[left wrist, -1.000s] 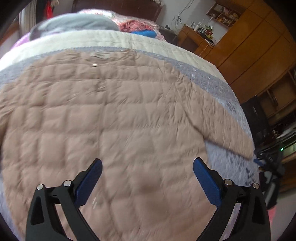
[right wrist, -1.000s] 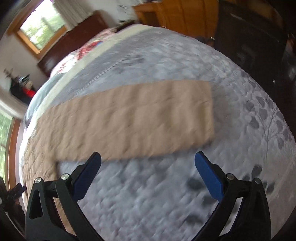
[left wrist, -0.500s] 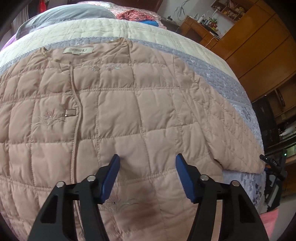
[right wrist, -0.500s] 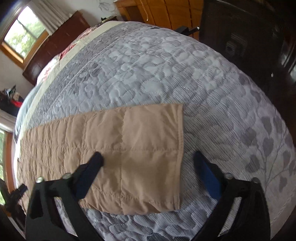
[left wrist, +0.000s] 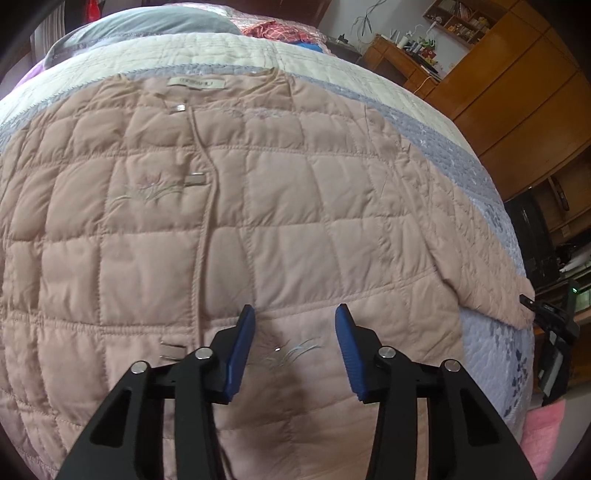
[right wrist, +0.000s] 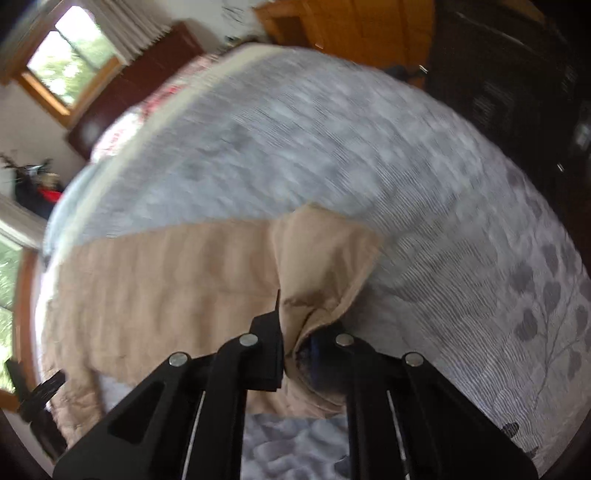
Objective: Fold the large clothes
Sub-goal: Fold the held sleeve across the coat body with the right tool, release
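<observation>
A large beige quilted jacket (left wrist: 221, 221) lies spread front-up on a bed, collar and label toward the far side. My left gripper (left wrist: 293, 343) is partly open and empty, low over the jacket's lower front beside its closure. The jacket's right sleeve (left wrist: 480, 258) stretches out to the right. In the right wrist view my right gripper (right wrist: 295, 332) is shut on the sleeve's cuff end (right wrist: 325, 273), which is bunched and lifted off the bed. The rest of the sleeve (right wrist: 166, 280) trails to the left.
The bed has a grey patterned quilt (right wrist: 369, 147) and a cream band (left wrist: 221, 48) near the pillows (left wrist: 147, 22). Wooden cabinets (left wrist: 517, 92) stand to the right. Dark equipment (left wrist: 554, 321) sits by the bed's right edge. A window (right wrist: 70, 62) is at the far left.
My right gripper came down on the sleeve's cuff, shut on it and lifted it. My left gripper narrowed its opening and moved lower over the jacket's front.
</observation>
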`<state>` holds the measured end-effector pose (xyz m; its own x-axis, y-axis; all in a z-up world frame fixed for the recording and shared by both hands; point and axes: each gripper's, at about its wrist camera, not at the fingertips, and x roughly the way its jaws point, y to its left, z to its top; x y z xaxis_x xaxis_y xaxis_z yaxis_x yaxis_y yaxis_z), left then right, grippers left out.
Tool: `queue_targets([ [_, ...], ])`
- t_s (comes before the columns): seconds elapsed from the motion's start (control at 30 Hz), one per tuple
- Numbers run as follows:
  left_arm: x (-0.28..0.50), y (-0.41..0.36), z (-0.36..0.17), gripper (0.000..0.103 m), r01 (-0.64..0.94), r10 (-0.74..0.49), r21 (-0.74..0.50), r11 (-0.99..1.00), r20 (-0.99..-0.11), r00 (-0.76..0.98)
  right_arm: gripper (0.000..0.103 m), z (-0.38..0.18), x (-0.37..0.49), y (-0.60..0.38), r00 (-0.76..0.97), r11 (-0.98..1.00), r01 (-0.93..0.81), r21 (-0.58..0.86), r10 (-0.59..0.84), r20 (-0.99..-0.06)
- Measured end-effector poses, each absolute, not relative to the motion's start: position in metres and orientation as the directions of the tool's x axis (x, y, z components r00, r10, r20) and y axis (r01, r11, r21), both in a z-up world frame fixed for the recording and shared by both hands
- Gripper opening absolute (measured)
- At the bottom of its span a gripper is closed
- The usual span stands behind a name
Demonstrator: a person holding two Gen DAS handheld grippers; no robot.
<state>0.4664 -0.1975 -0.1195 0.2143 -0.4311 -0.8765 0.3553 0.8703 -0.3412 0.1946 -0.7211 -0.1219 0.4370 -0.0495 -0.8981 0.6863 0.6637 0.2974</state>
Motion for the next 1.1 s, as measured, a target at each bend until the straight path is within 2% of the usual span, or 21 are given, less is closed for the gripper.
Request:
queue_targets([
  [0.03, 0.466, -0.195, -0.121, 0.039, 0.359, -0.430, -0.338, 0.870, -0.876, 0.218, 0.008, -0.128, 0.190, -0.723, 0.445, 0.646, 0.694, 0.318, -0.037, -0.895],
  [0.17, 0.466, -0.192, -0.124, 0.037, 0.371, -0.448, -0.350, 0.860, -0.866, 0.223, 0.007, -0.112, 0.188, -0.717, 0.492, 0.617, 0.698, 0.362, -0.047, -0.869],
  [0.3, 0.463, -0.178, -0.114, 0.036, 0.357, -0.439, -0.341, 0.870, -0.865, 0.245, 0.007, -0.065, 0.201, -0.674, 0.642, 0.670, 0.554, 0.493, 0.034, -0.766],
  [0.37, 0.461, -0.172, -0.110, 0.036, 0.361, -0.428, -0.321, 0.875, -0.863, 0.268, 0.007, -0.045, 0.225, -0.645, 0.666, 0.721, 0.473, 0.507, 0.084, -0.741],
  [0.67, 0.472, -0.125, -0.106, 0.037, 0.300, -0.375, -0.281, 0.911, -0.870, 0.321, 0.007, -0.035, 0.370, -0.467, 0.588, 0.859, 0.129, 0.495, 0.336, -0.736],
  [0.87, 0.476, -0.105, -0.107, 0.037, 0.279, -0.364, -0.278, 0.919, -0.870, 0.332, 0.008, -0.065, 0.426, -0.394, 0.499, 0.881, 0.055, 0.470, 0.383, -0.777],
  [0.9, 0.477, -0.104, -0.108, 0.037, 0.277, -0.364, -0.280, 0.919, -0.871, 0.330, 0.009, -0.070, 0.430, -0.390, 0.487, 0.884, 0.053, 0.464, 0.383, -0.785],
  [1.0, 0.479, -0.102, -0.108, 0.037, 0.272, -0.366, -0.284, 0.919, -0.872, 0.326, 0.023, -0.084, 0.439, -0.377, 0.444, 0.883, 0.034, 0.468, 0.406, -0.799],
  [1.07, 0.478, -0.105, -0.107, 0.037, 0.278, -0.378, -0.296, 0.914, -0.869, 0.320, 0.041, -0.083, 0.435, -0.376, 0.443, 0.866, -0.007, 0.501, 0.451, -0.775],
  [1.1, 0.478, -0.108, -0.107, 0.038, 0.286, -0.388, -0.303, 0.909, -0.866, 0.316, 0.044, -0.079, 0.431, -0.376, 0.451, 0.857, -0.025, 0.514, 0.469, -0.759],
])
